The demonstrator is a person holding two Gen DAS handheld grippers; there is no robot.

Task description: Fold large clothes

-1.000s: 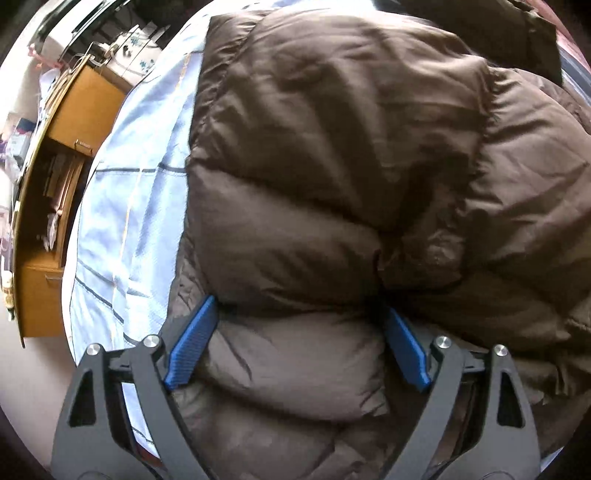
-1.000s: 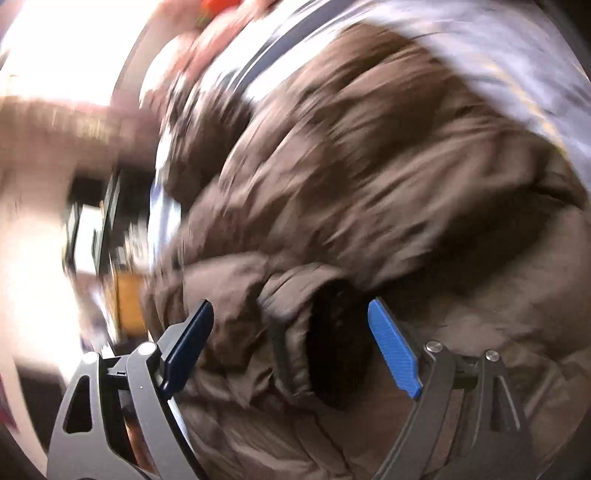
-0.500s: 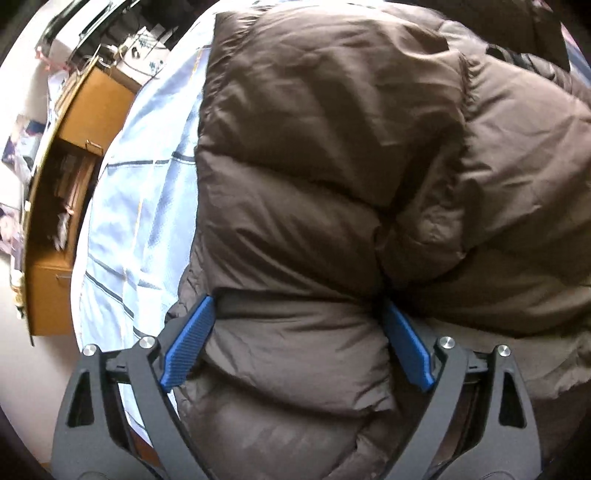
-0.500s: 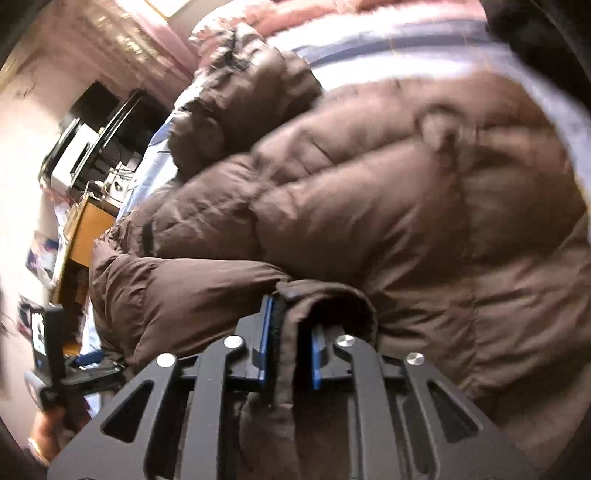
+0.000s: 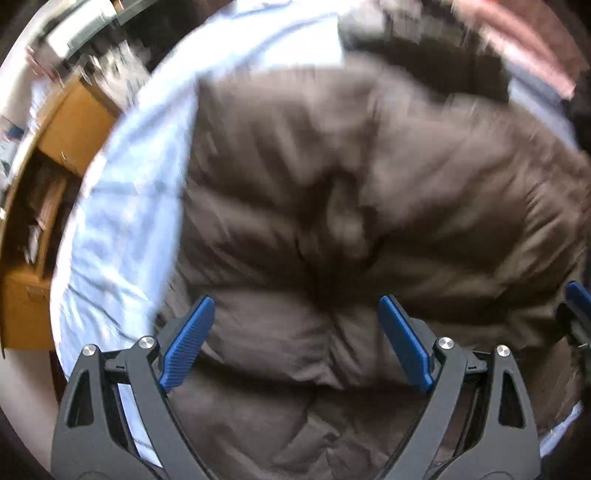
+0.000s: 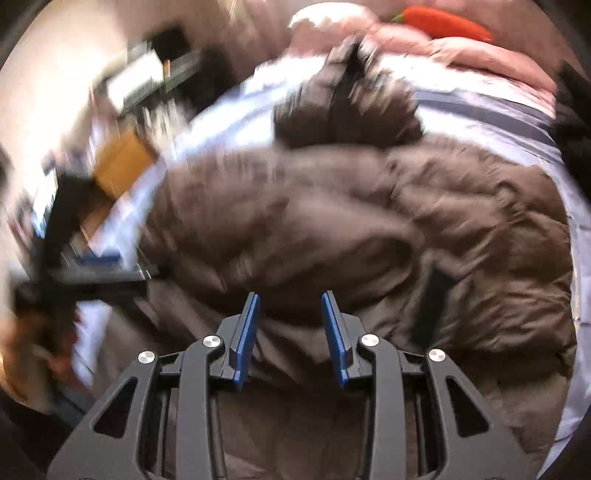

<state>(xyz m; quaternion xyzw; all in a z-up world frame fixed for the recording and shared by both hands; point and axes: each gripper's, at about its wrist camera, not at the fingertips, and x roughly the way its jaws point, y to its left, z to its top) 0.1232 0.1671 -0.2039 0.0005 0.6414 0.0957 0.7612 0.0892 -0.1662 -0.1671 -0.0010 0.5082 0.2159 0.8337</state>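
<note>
While the brown puffer jacket [image 5: 332, 206] lies heaped across the pale blue striped sheet [image 5: 129, 206] of the bed, bulky and partly doubled over itself, I have both grippers above it. My left gripper [image 5: 297, 343] points down at the jacket with its jaws spread wide; a puffy panel sits between the blue pads [image 5: 186, 343], but I can't see them pressing on it. My right gripper [image 6: 291, 336] has its jaws partly apart and opening, with jacket fabric below and between them and no pinch that I can make out. Off the bed's edge stands a wooden cabinet [image 5: 70, 122], and a pink blanket [image 6: 480, 59] with something orange-red on it [image 6: 443, 20] lies at the far end.

I judge the main risk is the loft of the padding: with neither gripper clamped, the fold I've made may spring open and the slick shell may slide off the bed edge. Both views are smeared by motion, so a hasty re-grasp could catch only one thin layer or miss the hem.

Compared with half a second ago, my right gripper has let go of the cuff-like fold it had pinched tight and swung across to a different part of the jacket. My left view has pulled back slightly, the jaws much as wide as before.
</note>
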